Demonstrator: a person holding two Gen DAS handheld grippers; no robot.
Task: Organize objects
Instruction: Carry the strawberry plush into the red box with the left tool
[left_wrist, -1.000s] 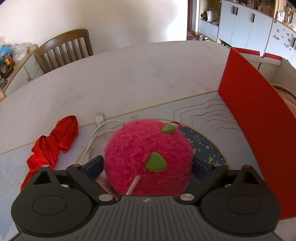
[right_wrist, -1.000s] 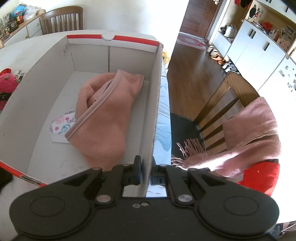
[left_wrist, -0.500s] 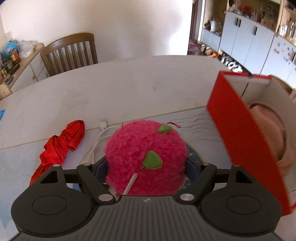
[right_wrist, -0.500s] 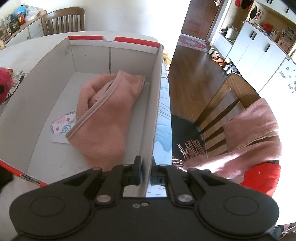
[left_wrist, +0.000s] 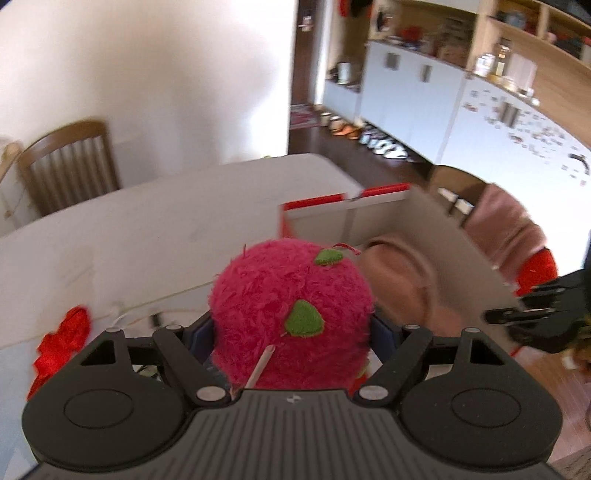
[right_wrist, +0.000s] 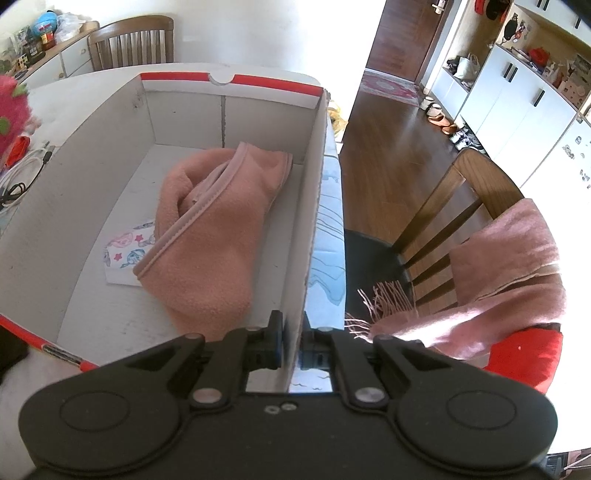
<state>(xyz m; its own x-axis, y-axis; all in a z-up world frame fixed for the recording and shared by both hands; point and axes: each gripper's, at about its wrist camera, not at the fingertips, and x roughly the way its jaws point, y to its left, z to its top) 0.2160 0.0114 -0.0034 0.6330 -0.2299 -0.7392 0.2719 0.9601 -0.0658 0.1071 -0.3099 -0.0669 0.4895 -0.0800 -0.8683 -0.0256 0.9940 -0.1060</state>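
Two grippers busy: left gripper (left_wrist: 291, 328) pinches pink plush ball (left_wrist: 291, 314), mid-frame; right gripper (right_wrist: 291, 345) clamps box wall (right_wrist: 314, 229). Next, judged: carry ball over box, release.

We see the open red-and-white cardboard box (right_wrist: 236, 79) standing on the white table (left_wrist: 147, 221), at its right-hand end. Inside the box, the folded pink fleece cloth (right_wrist: 214, 236) lies on the floor of it, partly over a small printed paper packet (right_wrist: 123, 254) to its left. Left of the box, on the table, lie a white charging cable (right_wrist: 22, 170) and, farther left, a crumpled red cloth (left_wrist: 61, 339). Behind the table stands a brown wooden chair (left_wrist: 68, 162) against the wall. Right of the box, off the table, another wooden chair (right_wrist: 458, 206) carries a pink fringed scarf (right_wrist: 509, 273) over its back.
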